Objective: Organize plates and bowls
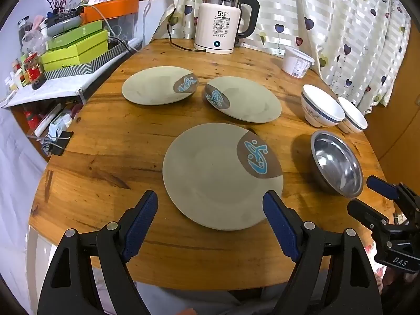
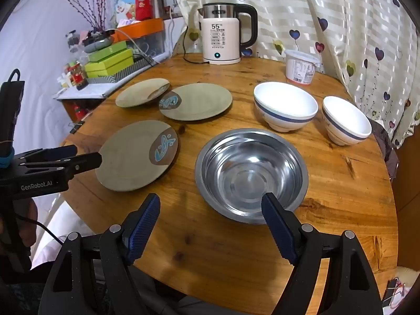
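Observation:
Three grey-green plates with a blue fish mark lie on the round wooden table (image 1: 105, 157): a near plate (image 1: 215, 178) (image 2: 134, 157), a far left plate (image 1: 155, 85) (image 2: 141, 93) and a far right plate (image 1: 246, 101) (image 2: 202, 102). A steel bowl (image 1: 337, 164) (image 2: 249, 173) sits right of the near plate. Two white bowls with a blue band stand behind it, one larger (image 1: 320, 109) (image 2: 286, 110) and one smaller (image 1: 353, 119) (image 2: 346, 120). My left gripper (image 1: 210, 202) is open over the near plate's front edge. My right gripper (image 2: 210, 204) is open, empty, at the steel bowl's front rim.
A white electric kettle (image 1: 223, 21) (image 2: 223, 36) and a white plastic tub (image 1: 296, 63) (image 2: 302, 67) stand at the table's back. A cluttered side shelf with green boxes (image 1: 76, 50) lies left. A heart-patterned curtain (image 1: 341, 26) hangs behind and to the right.

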A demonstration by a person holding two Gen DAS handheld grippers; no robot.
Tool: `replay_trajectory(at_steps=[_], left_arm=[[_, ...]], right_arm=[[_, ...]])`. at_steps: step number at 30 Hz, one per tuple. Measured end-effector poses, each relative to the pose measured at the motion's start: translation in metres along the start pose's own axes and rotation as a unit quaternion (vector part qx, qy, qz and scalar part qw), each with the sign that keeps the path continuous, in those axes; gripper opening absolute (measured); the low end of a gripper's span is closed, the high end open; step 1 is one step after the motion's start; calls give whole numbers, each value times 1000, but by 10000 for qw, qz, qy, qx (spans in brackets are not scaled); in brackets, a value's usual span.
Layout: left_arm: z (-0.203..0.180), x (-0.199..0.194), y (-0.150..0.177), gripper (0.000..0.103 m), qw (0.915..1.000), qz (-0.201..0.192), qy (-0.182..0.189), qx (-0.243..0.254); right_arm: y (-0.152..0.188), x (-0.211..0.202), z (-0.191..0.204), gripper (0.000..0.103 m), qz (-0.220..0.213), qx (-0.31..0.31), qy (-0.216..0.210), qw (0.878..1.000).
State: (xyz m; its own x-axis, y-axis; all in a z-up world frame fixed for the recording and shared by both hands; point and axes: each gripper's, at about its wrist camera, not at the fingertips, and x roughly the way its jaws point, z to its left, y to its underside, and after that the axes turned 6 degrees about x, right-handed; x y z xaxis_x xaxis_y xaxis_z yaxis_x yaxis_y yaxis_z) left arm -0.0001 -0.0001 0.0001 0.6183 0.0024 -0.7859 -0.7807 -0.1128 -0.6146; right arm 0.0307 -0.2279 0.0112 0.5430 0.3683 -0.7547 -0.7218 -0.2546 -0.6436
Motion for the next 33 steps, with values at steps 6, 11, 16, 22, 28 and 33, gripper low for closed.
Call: replay_trajectory(at_steps=[6, 11, 16, 22, 28, 33], left_arm=[[-3, 1, 4, 83, 10000, -36, -21, 57], [-3, -2, 2, 83, 10000, 62, -25, 64], [-3, -3, 0, 83, 9999, 61, -56, 72], [-1, -4, 0, 83, 9999, 41, -58, 72], [0, -5, 1, 83, 10000, 25, -56, 62], [0, -6, 0, 83, 10000, 20, -26, 53]], right_arm=[[0, 0, 0, 80, 18, 11, -11, 10000], [0, 0, 0, 80, 9, 14, -16, 10000], [0, 0, -1, 80, 10, 12, -16, 10000], [-1, 0, -1, 80, 11, 21, -28, 10000], [-2, 0, -1, 80, 9, 14, -22, 10000], [-2, -1, -1, 80, 9, 16, -24, 10000]])
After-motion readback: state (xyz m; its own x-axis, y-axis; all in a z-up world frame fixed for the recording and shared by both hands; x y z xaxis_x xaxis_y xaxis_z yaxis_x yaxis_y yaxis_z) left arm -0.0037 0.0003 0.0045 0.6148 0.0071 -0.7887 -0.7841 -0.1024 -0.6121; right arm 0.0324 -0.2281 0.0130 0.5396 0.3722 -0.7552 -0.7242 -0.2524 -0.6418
